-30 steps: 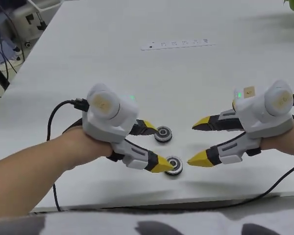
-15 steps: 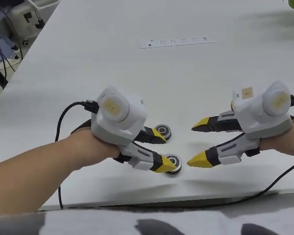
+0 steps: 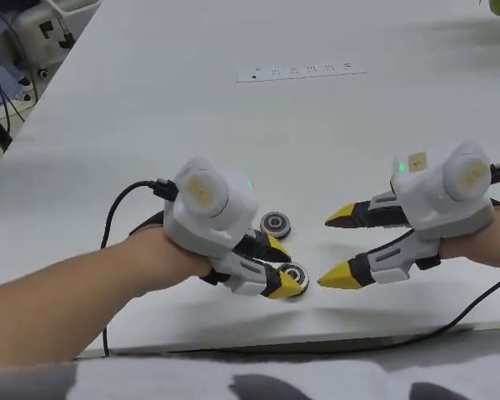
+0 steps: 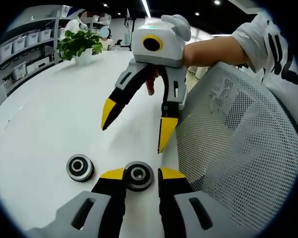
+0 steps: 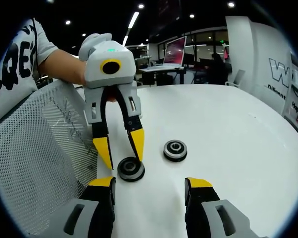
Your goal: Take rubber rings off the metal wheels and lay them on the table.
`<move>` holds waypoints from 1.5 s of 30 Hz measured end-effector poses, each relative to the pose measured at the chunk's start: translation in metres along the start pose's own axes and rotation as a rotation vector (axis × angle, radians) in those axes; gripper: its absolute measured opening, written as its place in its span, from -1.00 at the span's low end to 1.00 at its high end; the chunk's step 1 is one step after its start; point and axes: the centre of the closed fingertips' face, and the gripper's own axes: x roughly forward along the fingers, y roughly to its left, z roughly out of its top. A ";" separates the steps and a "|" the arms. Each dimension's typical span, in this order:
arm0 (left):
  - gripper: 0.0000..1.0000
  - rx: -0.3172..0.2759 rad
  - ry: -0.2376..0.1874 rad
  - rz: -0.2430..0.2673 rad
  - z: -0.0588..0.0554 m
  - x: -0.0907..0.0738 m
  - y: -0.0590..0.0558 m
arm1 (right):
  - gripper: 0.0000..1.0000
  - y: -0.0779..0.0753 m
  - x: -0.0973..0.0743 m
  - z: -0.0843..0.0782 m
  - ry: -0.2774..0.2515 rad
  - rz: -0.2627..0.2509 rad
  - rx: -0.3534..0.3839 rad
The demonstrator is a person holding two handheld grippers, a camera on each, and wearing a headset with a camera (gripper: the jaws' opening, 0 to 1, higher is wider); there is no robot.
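Desk [image 3: 150, 100]: white, work area at near edge. 2 metal wheels lay flat there, well apart from the socket strip [image 3: 300, 72] toward the far edge.

Wheel 1 [image 3: 297, 274], closest to the near edge, sat between the yellow tips of the L gripper [image 3: 285, 267]. L gripper view showed it flanked close on both sides, fingers narrow — actual contact could not be told.

Wheel 2 [image 3: 275, 223] lay just beyond wheel 1, apart from it and free of both grippers. Each wheel carried a dark outer ring.

R gripper [image 3: 332, 248] was held opp. the L gripper, tips pointing toward it — fingers wide, holding nothing, near wheel 1 but not touching.
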 end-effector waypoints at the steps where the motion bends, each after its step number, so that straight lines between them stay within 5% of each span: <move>1: -0.61 0.000 0.005 -0.003 -0.001 0.001 -0.001 | 0.09 0.000 0.000 0.000 0.001 0.001 -0.001; 15: -0.80 -0.016 -0.012 0.021 -0.003 0.002 0.003 | 0.08 0.001 0.004 -0.004 0.012 0.014 0.000; 30: -0.85 0.045 -0.015 0.043 -0.004 0.001 0.004 | 0.02 0.011 0.013 -0.008 0.035 0.046 -0.014; 31: -0.83 0.051 -0.013 0.042 -0.004 0.002 0.004 | 0.02 0.012 0.015 -0.011 0.044 0.053 -0.019; 33: -0.83 0.157 0.004 0.050 -0.004 0.002 0.002 | 0.02 0.013 0.016 -0.013 0.051 0.060 -0.022; 36: -0.84 0.116 0.009 0.055 -0.004 0.003 0.003 | 0.01 0.014 0.018 -0.014 0.059 0.067 -0.029; 45: -0.84 0.132 0.000 0.059 -0.004 0.003 0.003 | -0.09 0.019 0.025 -0.016 0.071 0.081 -0.048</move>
